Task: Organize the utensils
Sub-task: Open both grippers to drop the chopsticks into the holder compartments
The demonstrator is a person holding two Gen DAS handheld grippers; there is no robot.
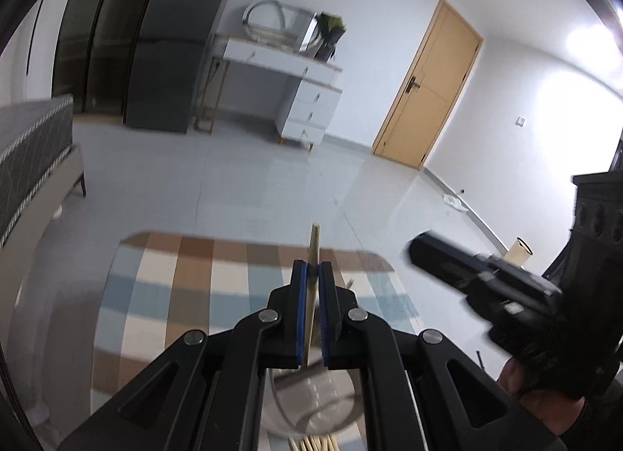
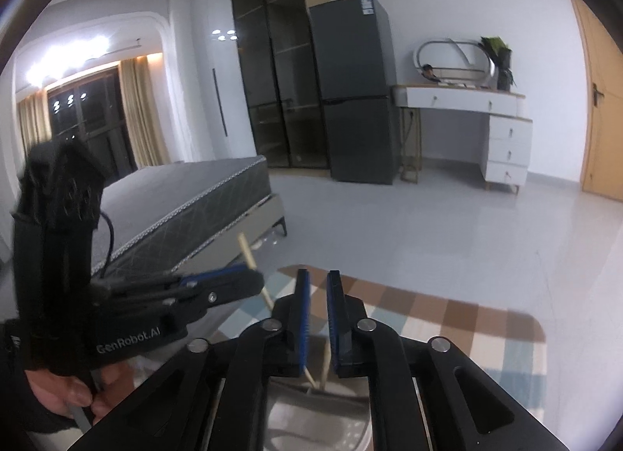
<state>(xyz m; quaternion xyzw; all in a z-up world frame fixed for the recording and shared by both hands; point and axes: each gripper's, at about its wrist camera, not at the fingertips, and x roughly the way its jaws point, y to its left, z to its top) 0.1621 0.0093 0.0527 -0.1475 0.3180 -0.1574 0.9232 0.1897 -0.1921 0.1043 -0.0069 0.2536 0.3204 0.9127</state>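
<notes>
Nearest the lens: left gripper (image 1: pixel 311 283), clamped tight on one pale wooden chopstick (image 1: pixel 314 244) poking up toward twelve o'clock. Below it, toward six o'clock, a clear glass cup (image 1: pixel 311 404) with more sticks at its foot. Right gripper (image 2: pixel 318 295) parted slightly, two chopstick ends (image 2: pixel 325 363) between the pads, none visibly pressed. Likely risks: held stick tilting and missing the cup mouth; cup tipping if nudged. Chopsticks slim, light bamboo, square-ended. Checked tablecloth (image 1: pixel 163 276) beneath.

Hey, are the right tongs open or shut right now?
Open. In the right wrist view the right tongs show a clear gap between the blue pads; a wooden chopstick stands in that gap, unpinched.
</notes>
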